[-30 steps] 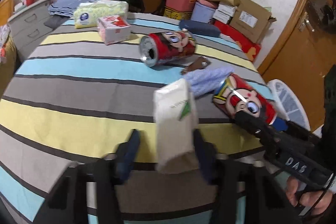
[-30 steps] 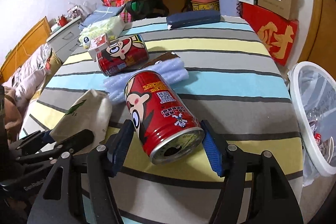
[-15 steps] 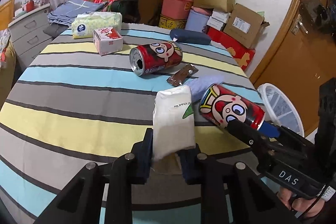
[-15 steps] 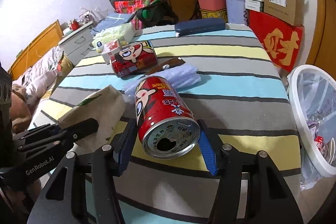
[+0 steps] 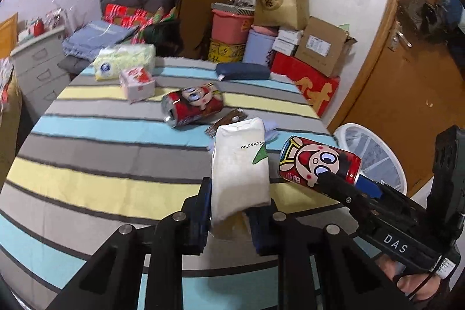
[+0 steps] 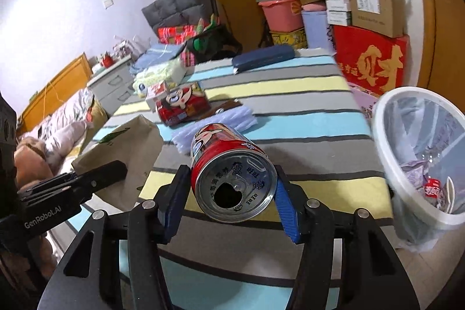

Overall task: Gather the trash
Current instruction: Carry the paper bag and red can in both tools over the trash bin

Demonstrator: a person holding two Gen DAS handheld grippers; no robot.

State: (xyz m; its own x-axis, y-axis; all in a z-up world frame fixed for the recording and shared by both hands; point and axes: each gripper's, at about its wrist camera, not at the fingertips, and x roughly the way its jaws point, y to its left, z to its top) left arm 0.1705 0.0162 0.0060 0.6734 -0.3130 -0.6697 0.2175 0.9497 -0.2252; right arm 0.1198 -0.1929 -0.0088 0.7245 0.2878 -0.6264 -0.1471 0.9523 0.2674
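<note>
Above striped table (image 5: pixel 87 135) — left jaws pinch white packet (image 5: pixel 238 170), right jaws clamp red can (image 6: pixel 232 170).

Our table (image 5: pixel 87 182): a can (image 5: pixel 193 105) lying mid-way, tissue pack (image 5: pixel 125 61) and case (image 5: pixel 242 71) behind it.
Our bin (image 6: pixel 418 161): right of the table.

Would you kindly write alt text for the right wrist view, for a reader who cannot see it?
The right gripper clamps a red cartoon-printed can on its side, opened top towards the camera, above a striped tablecloth. A white bin stands at the right; at the left, the left gripper holds a pale packet.
</note>
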